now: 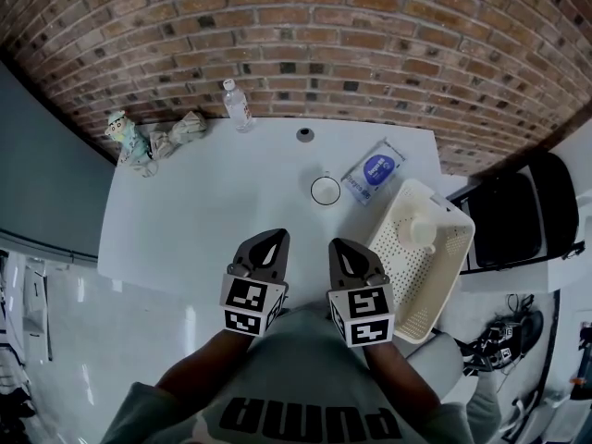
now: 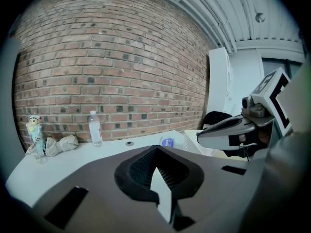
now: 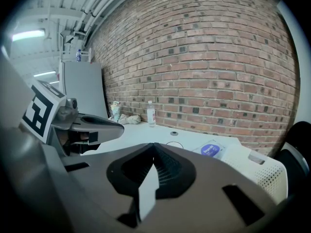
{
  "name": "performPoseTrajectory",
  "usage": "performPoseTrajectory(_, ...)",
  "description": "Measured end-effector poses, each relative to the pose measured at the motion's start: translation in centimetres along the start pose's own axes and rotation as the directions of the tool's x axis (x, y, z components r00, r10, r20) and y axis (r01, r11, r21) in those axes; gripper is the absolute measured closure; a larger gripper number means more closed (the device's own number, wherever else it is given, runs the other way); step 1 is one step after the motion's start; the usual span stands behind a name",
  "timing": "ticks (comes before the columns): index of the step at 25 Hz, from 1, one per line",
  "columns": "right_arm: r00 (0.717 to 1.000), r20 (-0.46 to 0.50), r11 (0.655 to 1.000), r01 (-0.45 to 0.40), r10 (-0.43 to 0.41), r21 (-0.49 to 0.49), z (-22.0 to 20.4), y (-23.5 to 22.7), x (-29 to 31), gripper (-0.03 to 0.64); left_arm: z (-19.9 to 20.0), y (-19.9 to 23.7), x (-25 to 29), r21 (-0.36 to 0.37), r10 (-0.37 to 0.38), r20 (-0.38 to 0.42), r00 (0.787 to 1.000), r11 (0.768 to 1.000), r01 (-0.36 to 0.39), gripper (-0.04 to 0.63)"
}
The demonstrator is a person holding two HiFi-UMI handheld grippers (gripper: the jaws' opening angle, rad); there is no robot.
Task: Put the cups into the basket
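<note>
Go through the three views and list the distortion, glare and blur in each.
Head view: fisheye bows the brick wall into arcs; the white table is evenly lit, shadows faint. Left gripper view: black corners, and the left gripper near the lens looks soft. Right gripper view: a ceiling lamp blows out at upper left; the wall curves too.

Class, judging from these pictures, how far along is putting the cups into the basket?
Done: one white cup sits in the basket. In hand: nothing; the left gripper and right gripper are both shut and empty. Left: the clear cup standing on the table.
</note>
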State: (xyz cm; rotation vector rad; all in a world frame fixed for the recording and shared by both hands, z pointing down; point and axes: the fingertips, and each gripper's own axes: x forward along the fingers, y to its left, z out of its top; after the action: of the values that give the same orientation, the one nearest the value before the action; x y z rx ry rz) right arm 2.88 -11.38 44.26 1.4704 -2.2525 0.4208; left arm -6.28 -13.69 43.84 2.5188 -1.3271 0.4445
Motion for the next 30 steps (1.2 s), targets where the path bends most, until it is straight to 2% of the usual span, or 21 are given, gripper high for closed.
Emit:
performPoseTrajectory(18,1.0,-0.025,1.0,0.006,-0.005,0.03,0.0,-1.3,2.0,0.601,0.7,0.9,1.2,-0.013,0.011,0.003,1.0,1.0,-0.01,0.588)
performPoseTrajectory(30,0.995,-0.082,0.999,0.051,-0.05,0.014,0.5,-3.0,6.2,0.597,0.6,2.1,4.7,-0.016,-0.031,-0.03,0.999,0.999,0.031,0.588)
